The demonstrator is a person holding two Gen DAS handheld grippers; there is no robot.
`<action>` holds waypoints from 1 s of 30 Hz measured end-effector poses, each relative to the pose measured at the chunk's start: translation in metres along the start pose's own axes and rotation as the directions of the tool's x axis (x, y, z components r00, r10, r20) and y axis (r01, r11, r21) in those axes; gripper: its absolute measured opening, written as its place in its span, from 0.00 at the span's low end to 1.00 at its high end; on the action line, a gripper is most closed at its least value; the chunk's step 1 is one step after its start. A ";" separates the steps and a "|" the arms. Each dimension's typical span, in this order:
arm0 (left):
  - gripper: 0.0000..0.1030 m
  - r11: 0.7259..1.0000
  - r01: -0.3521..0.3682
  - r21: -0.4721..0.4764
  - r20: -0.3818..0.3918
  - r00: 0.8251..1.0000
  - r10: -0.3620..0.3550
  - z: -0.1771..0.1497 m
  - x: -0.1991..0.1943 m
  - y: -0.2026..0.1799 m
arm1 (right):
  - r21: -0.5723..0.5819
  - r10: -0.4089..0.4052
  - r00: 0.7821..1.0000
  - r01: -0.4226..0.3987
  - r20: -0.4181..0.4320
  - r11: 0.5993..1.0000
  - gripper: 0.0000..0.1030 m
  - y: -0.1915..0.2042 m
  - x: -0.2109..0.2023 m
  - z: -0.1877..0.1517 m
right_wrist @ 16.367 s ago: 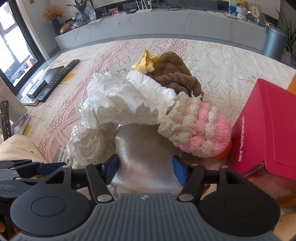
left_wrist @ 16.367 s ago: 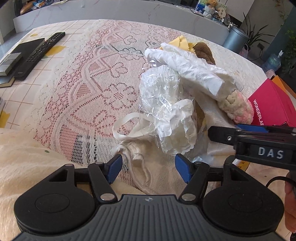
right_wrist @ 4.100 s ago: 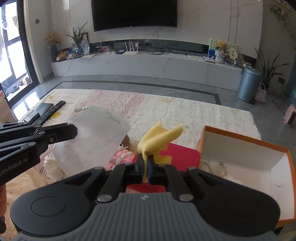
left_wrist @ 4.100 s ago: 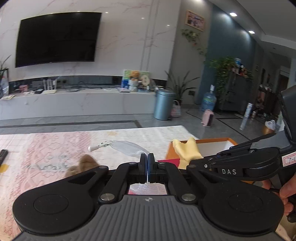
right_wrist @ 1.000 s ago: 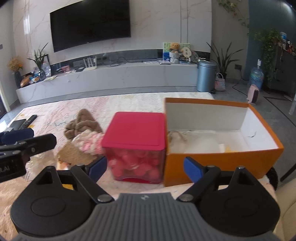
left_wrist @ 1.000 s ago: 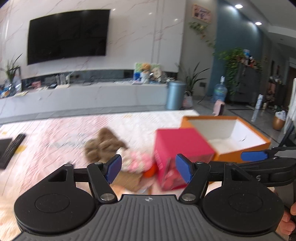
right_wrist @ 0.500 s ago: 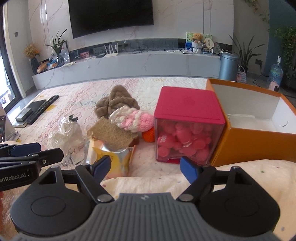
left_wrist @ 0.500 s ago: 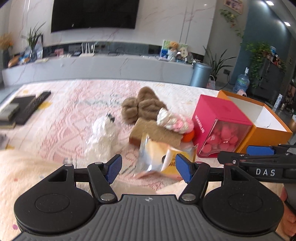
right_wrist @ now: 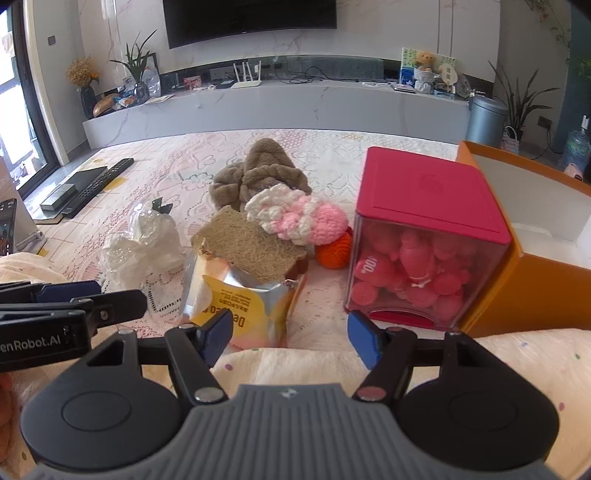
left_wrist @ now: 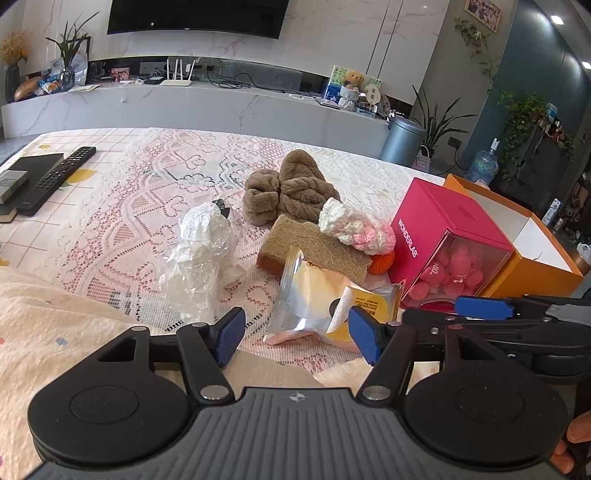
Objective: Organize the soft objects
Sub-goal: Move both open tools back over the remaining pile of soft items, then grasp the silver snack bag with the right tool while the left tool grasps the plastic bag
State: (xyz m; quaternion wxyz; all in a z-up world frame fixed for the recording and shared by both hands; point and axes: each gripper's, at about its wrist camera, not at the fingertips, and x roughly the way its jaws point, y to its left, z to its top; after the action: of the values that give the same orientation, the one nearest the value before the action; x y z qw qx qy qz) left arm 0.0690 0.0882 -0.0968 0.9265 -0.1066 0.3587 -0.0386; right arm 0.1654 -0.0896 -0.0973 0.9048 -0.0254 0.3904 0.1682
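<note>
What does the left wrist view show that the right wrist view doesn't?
Only the left wrist view: the right gripper entering at the right, a ceiling light. Only the right wrist view: the left gripper at the left, a window, a phone on a stand. Both: foil snack packet, brown sponge, crumpled plastic bag, pink box, orange box.

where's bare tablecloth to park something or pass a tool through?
Free: the lace cloth between the remote and the crumpled plastic bag, and the far strip behind the brown towel. Crowded: towel, scrub pad, crochet piece, snack packet and pink box sit packed together.
</note>
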 end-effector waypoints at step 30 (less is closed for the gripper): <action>0.84 1.000 0.027 -0.006 -0.151 0.988 -0.028 0.009 0.064 -0.011 | 0.156 0.085 0.988 -0.064 -0.126 0.986 0.49 -0.041 0.048 0.003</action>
State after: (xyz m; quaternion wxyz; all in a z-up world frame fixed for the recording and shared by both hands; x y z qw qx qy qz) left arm 0.1223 0.0698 -0.1295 0.8959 -0.1102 0.4263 -0.0586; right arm 0.2116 -0.1141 -0.1331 0.8692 0.0468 0.4620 0.1698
